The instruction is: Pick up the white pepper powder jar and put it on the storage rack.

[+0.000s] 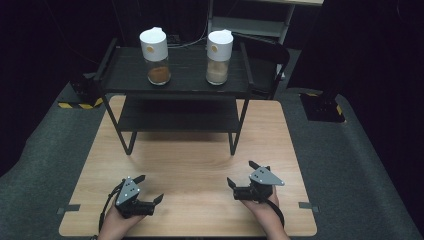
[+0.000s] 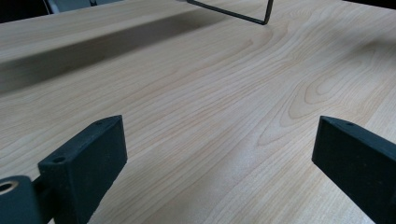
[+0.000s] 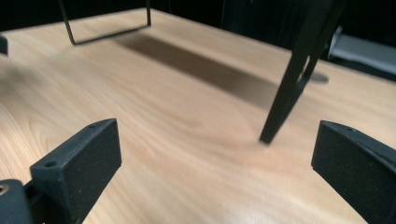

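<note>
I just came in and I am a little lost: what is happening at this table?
Nothing is being handled yet. A person holds the left gripper and the right gripper low over the light wooden table, both open and empty. At the far side, on the black two-level rack, stand a white-capped jar of brown powder and a white-capped jar of pale powder, untouched.

I'm working in what looks like a recording lab or studio, though the dark surroundings make that hard to confirm. Black drapes close off the space beyond the wooden surface (image 1: 200,155), grey carpet (image 1: 45,165) runs under it, and yellow-black hazard tape (image 1: 75,105) marks the floor far ahead of my left tool (image 1: 145,192).
</note>
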Demonstrator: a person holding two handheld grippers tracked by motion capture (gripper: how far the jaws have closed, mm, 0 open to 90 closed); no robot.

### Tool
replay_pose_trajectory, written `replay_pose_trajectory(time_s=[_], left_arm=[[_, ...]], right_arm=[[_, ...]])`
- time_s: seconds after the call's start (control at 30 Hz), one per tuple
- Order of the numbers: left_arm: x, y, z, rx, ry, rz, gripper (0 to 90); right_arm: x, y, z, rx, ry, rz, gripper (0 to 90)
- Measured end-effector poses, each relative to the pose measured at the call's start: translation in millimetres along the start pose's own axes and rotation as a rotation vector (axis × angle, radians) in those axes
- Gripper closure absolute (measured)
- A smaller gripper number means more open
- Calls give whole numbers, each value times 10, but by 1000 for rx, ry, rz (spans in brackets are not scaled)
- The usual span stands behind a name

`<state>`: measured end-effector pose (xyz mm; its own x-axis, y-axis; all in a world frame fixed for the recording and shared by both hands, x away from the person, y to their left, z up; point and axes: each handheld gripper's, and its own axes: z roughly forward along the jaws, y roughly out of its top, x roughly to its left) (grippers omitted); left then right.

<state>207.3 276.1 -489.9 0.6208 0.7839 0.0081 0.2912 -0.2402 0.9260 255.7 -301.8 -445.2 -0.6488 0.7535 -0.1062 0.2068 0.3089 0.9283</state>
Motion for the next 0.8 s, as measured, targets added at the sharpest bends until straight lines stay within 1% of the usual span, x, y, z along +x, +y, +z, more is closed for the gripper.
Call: replay_pose_trajectory(time_s=[0.17,0.27,0.37,0.47,0.53,0.6,0.63,0.67,0.7,0.73,0.8], left_arm=[[-11,8,11,3,0,-1,34],[-11,19,17,9,-1,8,34],[-18,27,20,13,3,12,34],[-31,48,31,25,7,14,34],[-37,65,40,34,10,16,34],[-37,76,48,40,7,18,34],[-36,80,50,43,8,17,34],[-35,79,51,43,8,15,34],[-36,81,52,44,10,11,34],[-36,83,53,45,11,10,34],[-47,87,57,48,16,6,34]], right_arm=[[-17,-136,0,46,-6,24,9],[-13,-186,-10,59,-12,29,14],[23,-213,-28,80,-28,13,18],[24,-236,-42,96,-30,18,18],[37,-238,-54,117,-44,6,18],[36,-234,-68,133,-53,11,18],[46,-238,-78,134,-61,4,18],[63,-236,-92,144,-74,-18,19],[64,-230,-98,152,-77,-27,21],[60,-229,-112,158,-80,-30,21],[48,-251,-144,152,-86,-25,22]])
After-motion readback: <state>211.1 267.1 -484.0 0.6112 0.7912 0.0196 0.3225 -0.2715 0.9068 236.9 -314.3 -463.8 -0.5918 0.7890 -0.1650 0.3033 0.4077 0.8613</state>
